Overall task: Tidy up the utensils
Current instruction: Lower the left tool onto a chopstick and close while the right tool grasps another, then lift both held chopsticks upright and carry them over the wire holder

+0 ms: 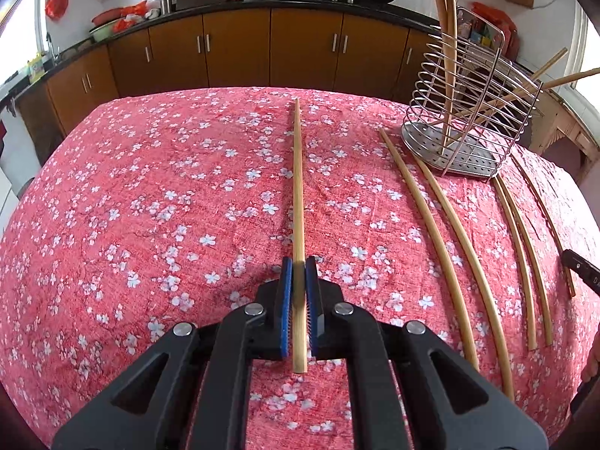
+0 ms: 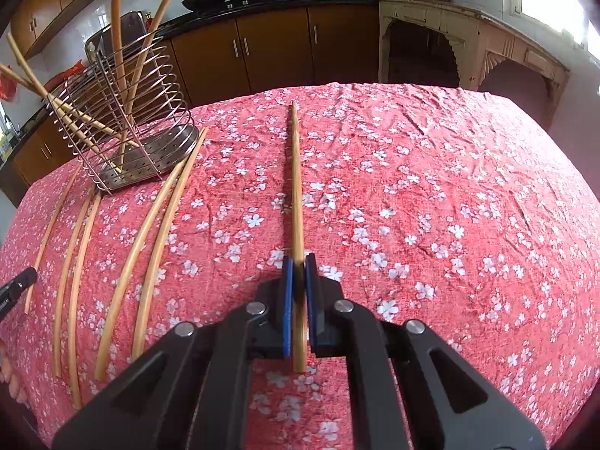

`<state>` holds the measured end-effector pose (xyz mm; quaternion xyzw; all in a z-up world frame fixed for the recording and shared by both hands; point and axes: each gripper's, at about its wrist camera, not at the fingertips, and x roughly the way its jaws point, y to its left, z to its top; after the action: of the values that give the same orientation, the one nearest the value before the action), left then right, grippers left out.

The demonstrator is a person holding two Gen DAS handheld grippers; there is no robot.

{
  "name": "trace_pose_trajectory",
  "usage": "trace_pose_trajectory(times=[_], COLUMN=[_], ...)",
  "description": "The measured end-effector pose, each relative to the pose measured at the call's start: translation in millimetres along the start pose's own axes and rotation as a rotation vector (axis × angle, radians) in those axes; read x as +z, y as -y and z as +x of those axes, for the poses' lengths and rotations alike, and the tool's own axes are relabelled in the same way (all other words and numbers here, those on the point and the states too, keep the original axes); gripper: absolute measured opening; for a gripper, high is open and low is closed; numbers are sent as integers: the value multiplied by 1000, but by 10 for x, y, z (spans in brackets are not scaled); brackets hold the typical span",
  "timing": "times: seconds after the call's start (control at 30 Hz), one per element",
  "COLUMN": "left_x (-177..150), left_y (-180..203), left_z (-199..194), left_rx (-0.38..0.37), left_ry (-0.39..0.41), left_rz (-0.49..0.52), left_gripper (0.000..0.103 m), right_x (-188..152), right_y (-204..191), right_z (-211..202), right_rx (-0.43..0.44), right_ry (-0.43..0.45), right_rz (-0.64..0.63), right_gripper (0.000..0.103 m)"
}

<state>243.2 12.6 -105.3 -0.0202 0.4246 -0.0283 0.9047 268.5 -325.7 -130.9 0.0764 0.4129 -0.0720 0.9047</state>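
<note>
in the left wrist view we see the wire rack [image 1: 472, 112] standing at the far right of the table [image 1: 150, 206], with chopsticks upright in it and five loose chopsticks [image 1: 450, 240] lying before it. one chopstick [image 1: 298, 187] lies apart to their left, its near end between the left gripper [image 1: 299, 266] pads. in the right wrist view another chopstick [image 2: 296, 187] lies right of the rack, near end in the right gripper [image 2: 299, 262].
</note>
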Motion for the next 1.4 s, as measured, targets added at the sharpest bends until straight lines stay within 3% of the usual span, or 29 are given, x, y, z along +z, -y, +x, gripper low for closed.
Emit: trace_pose_trajectory(times=[0.37,0.7,1.13,1.27,1.4], left_x=[-12,2,15,12,-3], left_y=[-77,36,13,52,83], left_z=[-30,-15,-10,-13,-13], left_rx=[-22,29,26,-2,5], left_ry=[1,-3,-4,-5,-5], left_rz=[-19,22,20,41,52], left_gripper=[8,8,9,23,24], right_x=[-12,-11,-9,-12,-15], right_y=[11,-28,15,3,-23], right_z=[1,-5,-6,-9,-14], right_rx=[13,-1,21,5,6], right_ry=[4,3,2,2,2], right_rz=[11,1,25,13,11], right_gripper=[8,8,8,8,8])
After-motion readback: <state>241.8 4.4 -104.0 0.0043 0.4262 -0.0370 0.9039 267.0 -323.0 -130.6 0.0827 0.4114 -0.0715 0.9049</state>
